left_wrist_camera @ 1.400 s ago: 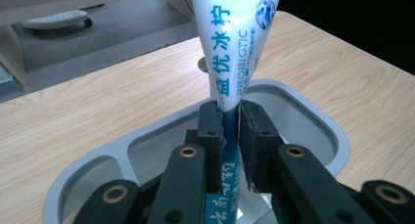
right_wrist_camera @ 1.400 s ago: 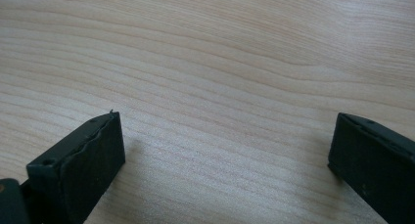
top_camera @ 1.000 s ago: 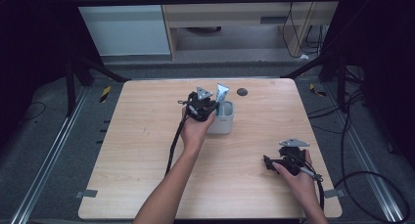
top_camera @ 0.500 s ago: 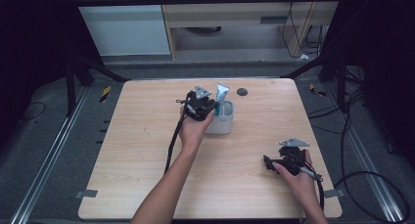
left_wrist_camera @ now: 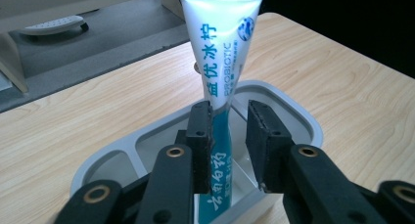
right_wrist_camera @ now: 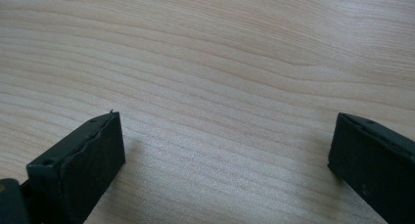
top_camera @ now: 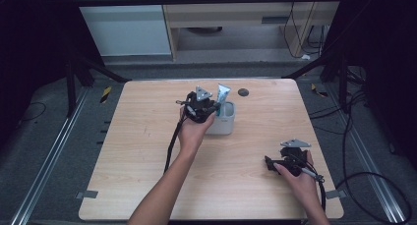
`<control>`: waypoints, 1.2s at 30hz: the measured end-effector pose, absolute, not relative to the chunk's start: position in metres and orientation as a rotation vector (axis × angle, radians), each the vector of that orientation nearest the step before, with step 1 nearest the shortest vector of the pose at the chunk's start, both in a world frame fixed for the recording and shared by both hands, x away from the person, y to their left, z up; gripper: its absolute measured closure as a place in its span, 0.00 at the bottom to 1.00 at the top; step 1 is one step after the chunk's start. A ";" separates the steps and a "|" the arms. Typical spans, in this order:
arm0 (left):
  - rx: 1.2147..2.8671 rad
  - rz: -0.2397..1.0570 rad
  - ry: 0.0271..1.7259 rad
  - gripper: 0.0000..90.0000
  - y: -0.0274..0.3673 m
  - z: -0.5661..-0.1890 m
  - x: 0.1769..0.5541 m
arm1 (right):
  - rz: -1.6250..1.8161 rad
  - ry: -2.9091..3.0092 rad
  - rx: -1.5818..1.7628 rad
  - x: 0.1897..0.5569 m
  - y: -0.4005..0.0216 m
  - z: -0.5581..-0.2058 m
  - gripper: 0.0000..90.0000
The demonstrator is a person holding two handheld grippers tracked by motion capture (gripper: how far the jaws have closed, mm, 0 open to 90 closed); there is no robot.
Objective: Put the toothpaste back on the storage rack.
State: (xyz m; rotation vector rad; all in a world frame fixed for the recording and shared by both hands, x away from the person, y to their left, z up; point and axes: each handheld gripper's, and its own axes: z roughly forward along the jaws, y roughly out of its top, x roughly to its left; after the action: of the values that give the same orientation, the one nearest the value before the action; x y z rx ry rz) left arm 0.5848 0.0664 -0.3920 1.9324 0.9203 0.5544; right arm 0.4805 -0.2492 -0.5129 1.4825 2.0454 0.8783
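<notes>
Left gripper (left_wrist_camera: 229, 131): I have it over the middle of the table, hovering at the holder, jaws around the tube. In the high view (top_camera: 200, 107) it sits just left of the holder, my hand under it.
Left jaws: they have just been opening. The near jaw lies against the tube's side; the other stands clear with a gap showing, so the grip is off and the tube is only between them.
Tube (left_wrist_camera: 220, 53): white and teal toothpaste tube, standing upright in the holder, flat crimped end up, leaning a little. From above (top_camera: 223, 93) its top pokes out over the rim.
Holder (left_wrist_camera: 293, 111): a grey tray with compartments; the tube stands in the middle one, by the divider. In the high view (top_camera: 222, 129) it is a pale tub at table centre.
Change since a second ago: tube and holder sit where they sat; the left hand has barely shifted; only the jaws have parted.
Dark disc (top_camera: 243, 92): small, round, toward the far edge, right of the tube, well apart from both hands. Same spot as before.
Right gripper (top_camera: 271, 164): resting low near the front right corner, my hand on it, well apart from the holder. No move from the earlier frame.
Right jaws (right_wrist_camera: 225, 155): wide apart, nothing between them, just bare wood.
Table (top_camera: 147, 136): light wood.
</notes>
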 end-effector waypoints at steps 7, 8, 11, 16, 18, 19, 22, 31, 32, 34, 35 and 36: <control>1.964 0.556 0.904 0.72 0.068 -0.390 0.579 | 0.878 2.045 1.483 0.480 -0.249 -0.513 0.01; 1.968 0.553 0.901 0.71 0.068 -0.390 0.579 | 0.878 2.045 1.483 0.480 -0.249 -0.513 0.01; 1.973 0.562 0.894 0.65 0.068 -0.390 0.577 | 0.878 2.045 1.483 0.480 -0.249 -0.513 0.01; 1.992 0.556 0.889 0.53 0.068 -0.389 0.576 | 0.878 2.045 1.483 0.480 -0.249 -0.513 0.01; 2.005 0.549 0.881 0.49 0.068 -0.389 0.576 | 0.878 2.045 1.483 0.480 -0.249 -0.513 0.01; 2.007 0.541 0.881 0.45 0.068 -0.389 0.575 | 0.878 2.045 1.483 0.480 -0.249 -0.513 0.01; 2.017 0.509 0.884 0.36 0.067 -0.388 0.574 | 0.878 2.045 1.483 0.480 -0.249 -0.513 0.01; 2.053 0.461 0.868 0.11 0.068 -0.383 0.564 | 0.878 2.045 1.482 0.480 -0.249 -0.513 0.01; 2.063 0.459 0.858 0.10 0.068 -0.382 0.562 | 0.878 2.045 1.482 0.480 -0.249 -0.513 0.01; 2.078 0.465 0.843 0.08 0.071 -0.380 0.558 | 0.878 2.045 1.483 0.480 -0.249 -0.513 0.01; 2.080 0.465 0.843 0.08 0.072 -0.379 0.557 | 0.878 2.045 1.483 0.480 -0.249 -0.513 0.01; 2.084 0.466 0.841 0.07 0.074 -0.377 0.556 | 0.877 2.045 1.483 0.480 -0.249 -0.513 0.01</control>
State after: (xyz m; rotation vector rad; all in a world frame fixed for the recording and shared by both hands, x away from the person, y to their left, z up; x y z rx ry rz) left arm 0.5558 0.0743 -0.3774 2.0841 0.8408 0.4660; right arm 0.4803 -0.2491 -0.5129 1.4832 2.0449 0.8774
